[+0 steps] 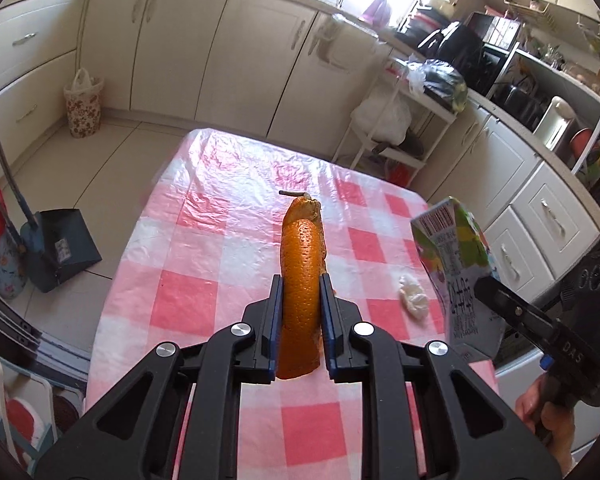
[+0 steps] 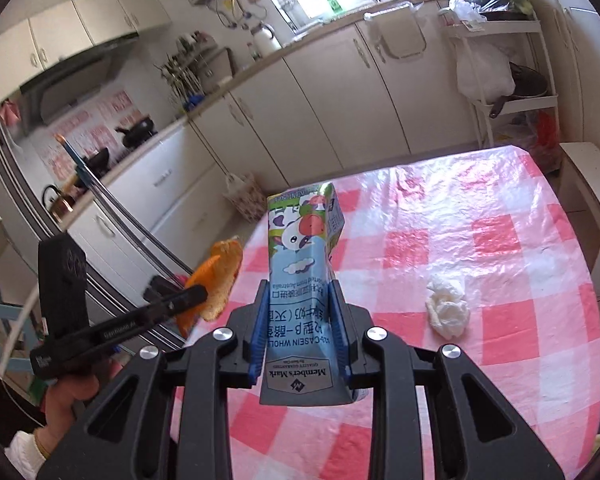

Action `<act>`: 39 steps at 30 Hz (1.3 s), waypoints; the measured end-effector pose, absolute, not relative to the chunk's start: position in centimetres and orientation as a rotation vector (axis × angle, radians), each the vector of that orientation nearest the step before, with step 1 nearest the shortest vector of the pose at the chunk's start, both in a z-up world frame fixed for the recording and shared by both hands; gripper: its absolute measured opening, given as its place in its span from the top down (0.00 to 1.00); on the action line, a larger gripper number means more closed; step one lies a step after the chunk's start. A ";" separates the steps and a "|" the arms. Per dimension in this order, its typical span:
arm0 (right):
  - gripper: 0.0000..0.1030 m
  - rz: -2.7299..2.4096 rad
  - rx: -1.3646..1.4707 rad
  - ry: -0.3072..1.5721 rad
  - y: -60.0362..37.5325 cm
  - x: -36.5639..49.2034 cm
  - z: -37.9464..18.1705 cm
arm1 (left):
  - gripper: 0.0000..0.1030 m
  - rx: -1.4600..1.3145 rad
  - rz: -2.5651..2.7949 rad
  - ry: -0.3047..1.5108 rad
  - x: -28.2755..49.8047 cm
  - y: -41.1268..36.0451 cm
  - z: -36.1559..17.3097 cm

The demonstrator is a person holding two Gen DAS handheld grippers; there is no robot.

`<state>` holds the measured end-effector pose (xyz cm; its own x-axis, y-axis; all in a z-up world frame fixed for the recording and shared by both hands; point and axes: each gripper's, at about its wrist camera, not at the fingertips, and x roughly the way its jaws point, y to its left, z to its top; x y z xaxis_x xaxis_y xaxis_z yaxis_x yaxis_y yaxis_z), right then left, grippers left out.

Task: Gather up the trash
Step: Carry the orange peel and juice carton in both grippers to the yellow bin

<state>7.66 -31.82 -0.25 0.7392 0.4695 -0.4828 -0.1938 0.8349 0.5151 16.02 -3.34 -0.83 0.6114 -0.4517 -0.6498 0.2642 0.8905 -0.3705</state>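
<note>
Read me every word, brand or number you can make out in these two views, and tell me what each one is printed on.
"Member's Mark": milk carton, near its base.
"A2β-CASEIN WHOL…": same carton, partly hidden by the right gripper.
Chinese lines on the carton: too distorted to read surely.
"DAS": right gripper body.
Other labels: too small or blurred.

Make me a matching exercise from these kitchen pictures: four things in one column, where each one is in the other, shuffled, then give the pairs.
Things:
1. orange peel
2. milk carton
3. crumpled tissue
4. dustpan

Places:
A. on the floor beside the table
B. lying loose on the checked tablecloth
C. clamped in the right hand-held gripper
D. clamped in the left hand-held gripper

Pairs: 1-D, 2-C, 3-B, 4-A
</note>
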 end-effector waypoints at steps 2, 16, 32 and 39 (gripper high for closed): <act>0.72 0.391 0.490 0.625 -31.9 7.3 -0.1 | 0.84 -0.252 -0.423 0.791 14.5 -3.1 -0.1; 0.72 0.433 0.590 0.530 -30.6 3.6 1.0 | 0.84 -0.274 -0.450 0.744 10.0 -1.2 0.5; 0.72 0.441 0.631 0.492 -31.6 -0.3 2.2 | 0.84 -0.267 -0.520 0.712 9.2 -2.4 0.9; 0.72 0.314 0.661 0.483 -37.1 -4.6 1.7 | 0.84 -0.257 -0.599 0.728 7.9 -5.1 0.9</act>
<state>-4.60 -37.12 1.66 0.8446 0.4250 -0.3257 -0.1260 0.7489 0.6506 7.91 -5.09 0.94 0.5898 -0.5943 -0.5468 0.4219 0.8041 -0.4189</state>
